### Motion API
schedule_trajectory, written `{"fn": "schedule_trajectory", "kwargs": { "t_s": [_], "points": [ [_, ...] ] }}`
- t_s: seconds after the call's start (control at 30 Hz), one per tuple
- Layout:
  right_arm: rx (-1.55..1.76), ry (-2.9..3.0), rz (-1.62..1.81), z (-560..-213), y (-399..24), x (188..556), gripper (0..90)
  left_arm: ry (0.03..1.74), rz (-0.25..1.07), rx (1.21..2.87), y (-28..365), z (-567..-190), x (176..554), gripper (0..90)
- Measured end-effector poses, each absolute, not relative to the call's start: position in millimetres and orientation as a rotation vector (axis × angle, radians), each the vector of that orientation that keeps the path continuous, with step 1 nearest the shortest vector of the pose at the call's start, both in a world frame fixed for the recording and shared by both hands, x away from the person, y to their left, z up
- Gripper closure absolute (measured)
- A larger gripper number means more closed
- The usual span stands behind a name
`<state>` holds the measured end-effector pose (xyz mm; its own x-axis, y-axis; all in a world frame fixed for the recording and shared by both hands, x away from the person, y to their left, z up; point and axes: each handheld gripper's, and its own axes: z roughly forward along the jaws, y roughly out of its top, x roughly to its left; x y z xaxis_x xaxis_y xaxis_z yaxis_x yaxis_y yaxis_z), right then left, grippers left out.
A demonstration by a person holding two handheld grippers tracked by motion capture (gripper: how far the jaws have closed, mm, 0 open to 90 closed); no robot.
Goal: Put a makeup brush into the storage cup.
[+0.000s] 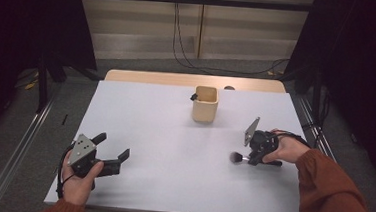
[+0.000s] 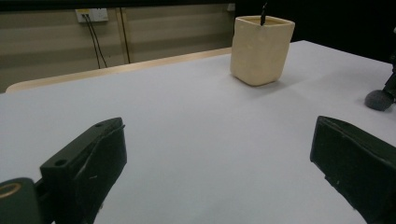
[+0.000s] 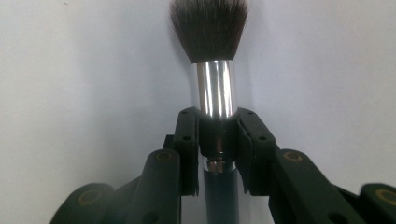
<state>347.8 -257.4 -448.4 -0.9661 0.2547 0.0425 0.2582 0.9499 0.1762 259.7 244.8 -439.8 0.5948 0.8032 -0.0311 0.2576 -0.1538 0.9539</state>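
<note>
Black jaws of the right gripper [image 3: 217, 135] pinch the makeup brush [image 3: 214, 70] just below its silver ferrule, low over the white table [image 1: 173, 150] at its right side; gripped so near the head, the long handle could swing or slip as it lifts toward the beige cup [image 1: 205, 103]. Meanwhile the left gripper [image 1: 113, 151] rests spread and empty, while the dark object [image 1: 194, 96] poking from the cup is too small to identify.

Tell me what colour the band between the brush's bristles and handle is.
Shiny silver: the metal band of the brush, above a dark handle. It shows best in the right gripper view.
</note>
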Motion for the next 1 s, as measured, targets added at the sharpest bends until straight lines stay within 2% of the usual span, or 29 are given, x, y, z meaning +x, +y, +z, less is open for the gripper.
{"fn": "schedule_trajectory", "kwargs": {
  "t_s": [0.7, 1.0],
  "points": [
    [-0.631, -3.063, -0.368, -442.6, -263.1, 348.4, 73.1, 0.879, 0.607, 1.700, 244.2, -439.7, 259.4, 3.8],
    [-0.729, -3.074, -0.525, -431.2, -273.2, 351.5, 73.1, 0.894, 0.611, 1.695, 245.0, -439.6, 259.5, 3.5]
  ]
}}
